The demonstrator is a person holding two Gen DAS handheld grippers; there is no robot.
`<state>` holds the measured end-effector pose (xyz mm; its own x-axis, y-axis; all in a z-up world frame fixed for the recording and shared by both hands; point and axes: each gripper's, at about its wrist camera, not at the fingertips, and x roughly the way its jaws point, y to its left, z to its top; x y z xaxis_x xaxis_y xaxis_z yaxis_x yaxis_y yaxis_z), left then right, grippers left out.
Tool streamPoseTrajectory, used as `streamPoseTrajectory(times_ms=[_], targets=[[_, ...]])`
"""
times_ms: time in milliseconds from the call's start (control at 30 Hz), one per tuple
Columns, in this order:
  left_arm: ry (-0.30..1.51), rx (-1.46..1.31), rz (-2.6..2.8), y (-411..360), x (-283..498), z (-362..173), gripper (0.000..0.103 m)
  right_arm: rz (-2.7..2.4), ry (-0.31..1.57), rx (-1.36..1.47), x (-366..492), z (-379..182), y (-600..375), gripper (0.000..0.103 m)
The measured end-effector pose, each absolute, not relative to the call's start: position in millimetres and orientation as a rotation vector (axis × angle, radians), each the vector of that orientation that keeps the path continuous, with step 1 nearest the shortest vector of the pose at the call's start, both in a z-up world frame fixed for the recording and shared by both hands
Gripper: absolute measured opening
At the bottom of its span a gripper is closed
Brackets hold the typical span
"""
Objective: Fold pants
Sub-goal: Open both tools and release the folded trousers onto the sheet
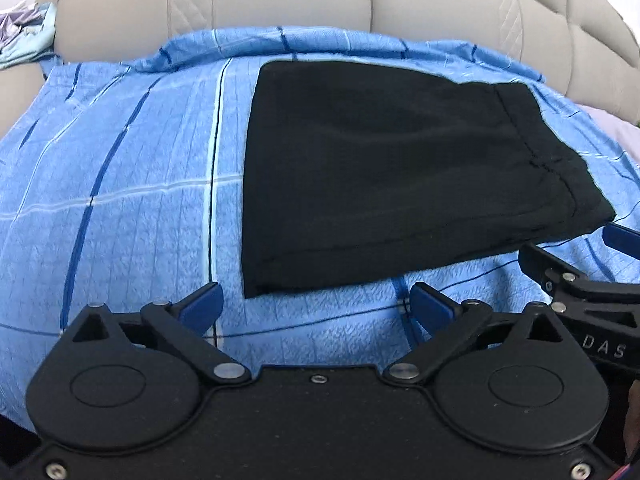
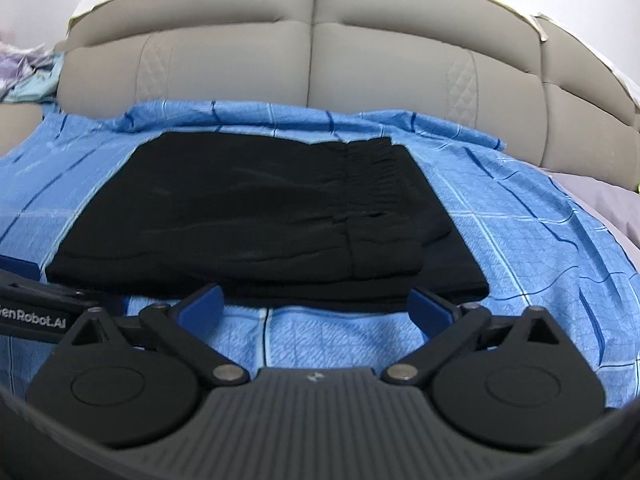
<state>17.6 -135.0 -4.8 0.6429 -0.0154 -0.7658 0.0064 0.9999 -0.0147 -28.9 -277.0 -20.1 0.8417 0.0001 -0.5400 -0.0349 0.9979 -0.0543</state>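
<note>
Black pants [image 2: 248, 208] lie folded in a flat stack on a blue checked sheet [image 2: 520, 216], their gathered waistband toward the right, before a beige padded headboard [image 2: 312, 56], while the right gripper [image 2: 316, 304] hovers spread wide and empty just short of the near edge.

Two markings are legible, both in pale lettering on black gripper bodies.

In the left wrist view, the letters "DAS" stand on the body of the right tongs [image 1: 568, 268], which enter at the right edge; the marking runs to the frame edge, so it may be only part of a longer word.

In the right wrist view, "venRobot.AI" stands on the body of the left tongs [image 2: 24, 276], which enter at the left edge. The frame edge cuts off the start of the word.

No other text, number or label is readable.
</note>
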Motion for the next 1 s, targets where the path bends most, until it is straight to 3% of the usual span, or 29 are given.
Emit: streamPoseTrajectory(times_ms=[1000], targets=[[0.874, 0.024, 0.030, -139, 23, -13, 0.103, 0.024, 0.701, 0.004, -11, -38, -281, 0.103]])
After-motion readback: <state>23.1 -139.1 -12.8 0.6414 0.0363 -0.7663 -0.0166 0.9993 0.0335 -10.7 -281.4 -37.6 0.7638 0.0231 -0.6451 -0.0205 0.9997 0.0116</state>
